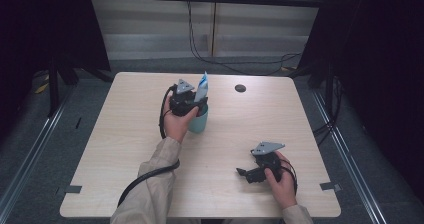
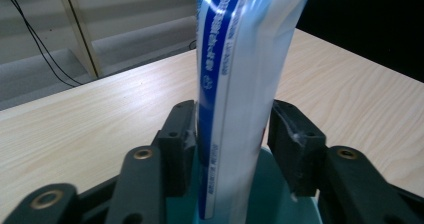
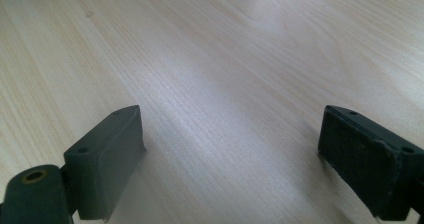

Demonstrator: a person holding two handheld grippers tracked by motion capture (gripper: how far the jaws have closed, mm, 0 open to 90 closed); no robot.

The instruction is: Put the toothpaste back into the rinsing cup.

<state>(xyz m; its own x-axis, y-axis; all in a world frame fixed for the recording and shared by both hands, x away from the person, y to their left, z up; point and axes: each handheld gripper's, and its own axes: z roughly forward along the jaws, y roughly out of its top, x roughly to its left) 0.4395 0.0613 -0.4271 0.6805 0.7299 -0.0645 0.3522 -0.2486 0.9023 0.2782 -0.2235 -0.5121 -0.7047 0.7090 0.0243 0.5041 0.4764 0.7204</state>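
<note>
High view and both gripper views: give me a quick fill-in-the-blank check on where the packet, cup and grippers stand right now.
1. The left gripper has its jaws on either side of the blue and white ____.
2. The packet stands upright in the teal ____.
3. The right gripper holds nothing and its jaws are ____.
4. The cup stands on the light wooden ____.

Missing words: packet; cup; open; table

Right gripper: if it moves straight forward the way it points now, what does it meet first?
Probably only the bare table. The right gripper is open and angled down at the wood; nothing lies between its jaws.
</note>
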